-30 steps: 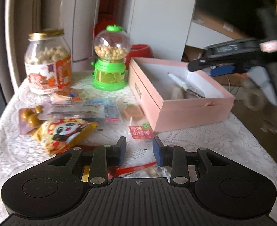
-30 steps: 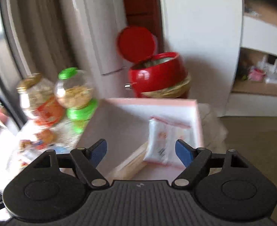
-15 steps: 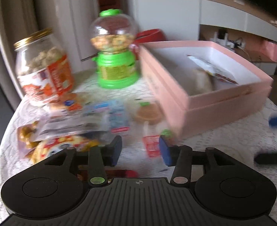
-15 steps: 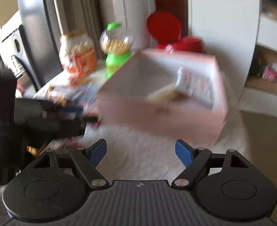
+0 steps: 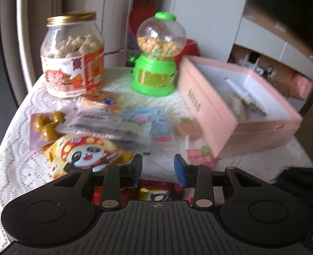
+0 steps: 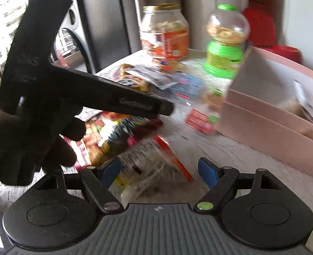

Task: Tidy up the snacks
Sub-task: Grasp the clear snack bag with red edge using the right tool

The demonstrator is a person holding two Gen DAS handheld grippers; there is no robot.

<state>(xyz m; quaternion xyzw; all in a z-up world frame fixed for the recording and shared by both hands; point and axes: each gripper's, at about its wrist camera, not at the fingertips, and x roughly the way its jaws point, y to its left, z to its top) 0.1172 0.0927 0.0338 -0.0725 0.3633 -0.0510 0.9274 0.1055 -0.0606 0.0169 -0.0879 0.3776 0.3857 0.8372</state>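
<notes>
pink box [image 5: 224, 114] near table edge [image 5: 292, 150] (right side).

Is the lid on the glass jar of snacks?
Yes, the glass jar stands upright with its gold lid closed on top.

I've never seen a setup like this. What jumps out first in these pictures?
Probably the bright green candy dispenser at the back of the lace-covered table, with a gold-lidded snack jar to its left. An open pink box sits on the right, and loose snack packets, including a panda-print bag, lie scattered in front.
</notes>
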